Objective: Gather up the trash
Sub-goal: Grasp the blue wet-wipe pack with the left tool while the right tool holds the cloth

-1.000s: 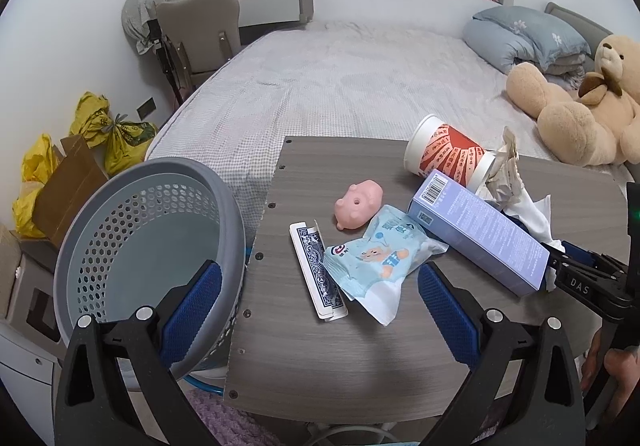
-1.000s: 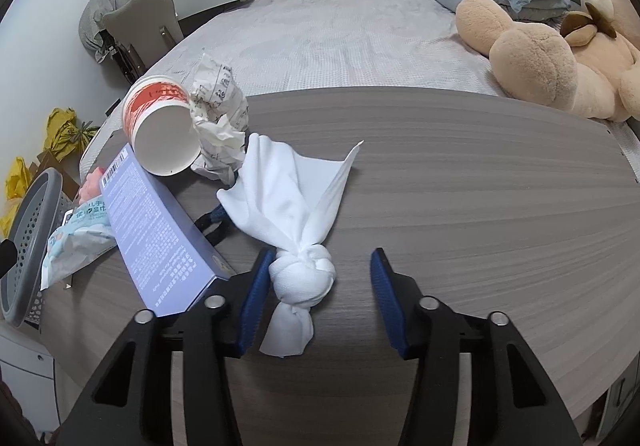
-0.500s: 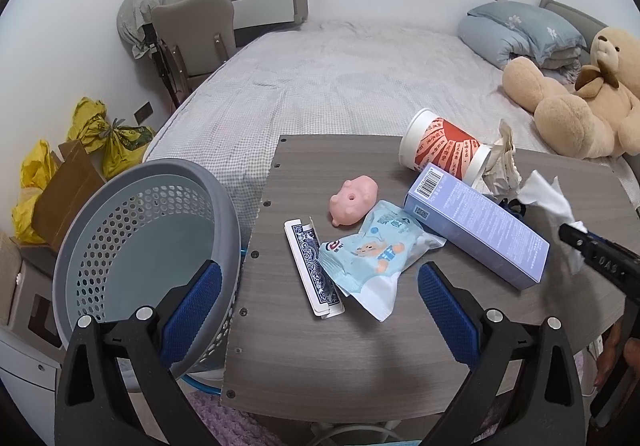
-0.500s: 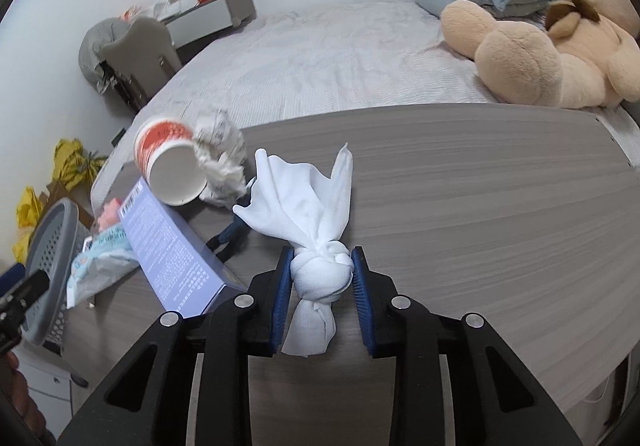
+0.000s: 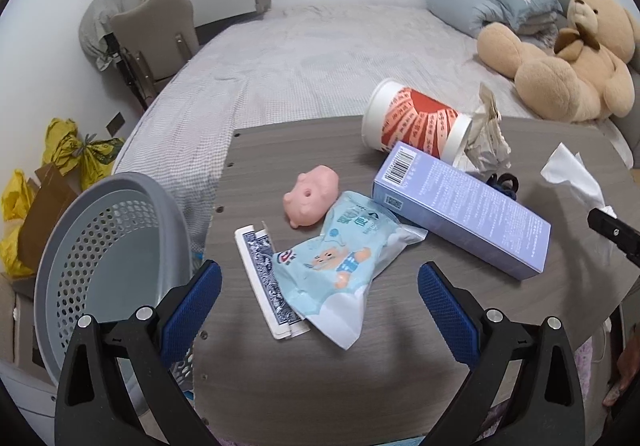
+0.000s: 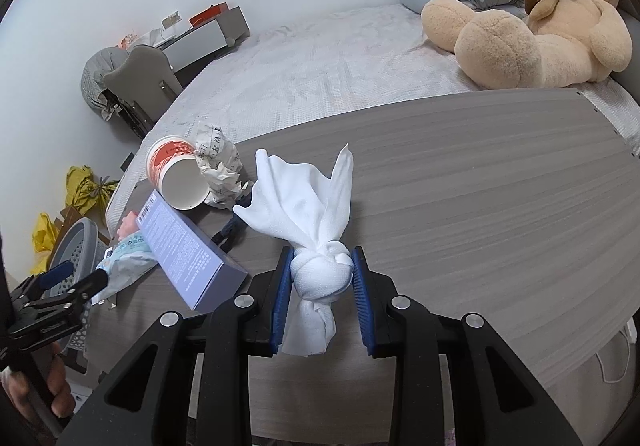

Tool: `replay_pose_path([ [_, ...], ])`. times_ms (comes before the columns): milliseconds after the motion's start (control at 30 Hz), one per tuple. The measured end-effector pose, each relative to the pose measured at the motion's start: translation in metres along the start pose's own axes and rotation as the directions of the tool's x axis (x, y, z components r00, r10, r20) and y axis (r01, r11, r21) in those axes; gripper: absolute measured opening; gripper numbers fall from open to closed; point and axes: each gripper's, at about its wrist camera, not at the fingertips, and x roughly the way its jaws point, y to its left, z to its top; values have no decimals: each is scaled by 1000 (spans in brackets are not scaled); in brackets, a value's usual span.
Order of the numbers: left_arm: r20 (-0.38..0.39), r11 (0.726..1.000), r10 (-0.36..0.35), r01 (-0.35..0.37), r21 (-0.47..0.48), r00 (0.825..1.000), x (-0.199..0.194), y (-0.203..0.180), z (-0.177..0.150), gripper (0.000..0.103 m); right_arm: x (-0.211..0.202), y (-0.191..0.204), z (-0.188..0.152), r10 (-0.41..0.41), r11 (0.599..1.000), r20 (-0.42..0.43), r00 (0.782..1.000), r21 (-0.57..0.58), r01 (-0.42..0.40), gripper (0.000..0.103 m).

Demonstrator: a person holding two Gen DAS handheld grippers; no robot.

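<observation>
the right tongs [image 6: 322,288] are clenched on the knot of a white knotted cloth [image 6: 312,214], which hangs above the table [image 6: 500,206] just right of the box [image 6: 188,246]. it looks light and soft, so the knot is the sound place to pinch: the loose tails would slip or drag. the left tongs [image 5: 318,296] gape wide and hold nothing, poised over a wipes pack [image 5: 340,266] that lies left of the box and partly over a card deck [image 5: 260,270]. the pack looks limp and slick; a pinch across its middle seems safest. beyond it a pink toy [image 5: 310,198] sits left of the box. behind the box a tipped paper cup [image 5: 416,122] touches crumpled paper [image 5: 488,138]; both look light and crushable. the basket [image 5: 104,246] stands well left of the box, off the table edge, seemingly empty.
</observation>
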Motion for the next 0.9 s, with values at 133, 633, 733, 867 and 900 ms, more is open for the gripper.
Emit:
replay_pose_path([
  [133,-32,1000,-16,17,7,999,12,-1,5,97,-2,-3,-2,17,1000,1,1000,9,-17,28],
  [633,-72,995,-10,17,99,997,38,-15,11,96,0,-13,-6,38,998,-8,999,44,-37,29],
  [733,-80,994,-15,23,104,997,41,-18,12,94,0,-14,-6,40,998,-9,999,45,-40,29],
  [867,-93,994,-17,28,110,995,44,-20,12,83,0,-15,-6,39,998,-8,999,47,-38,28],
  [900,-97,993,-16,27,111,995,45,-20,12,83,0,-15,-6,38,998,-8,999,49,-38,29],
])
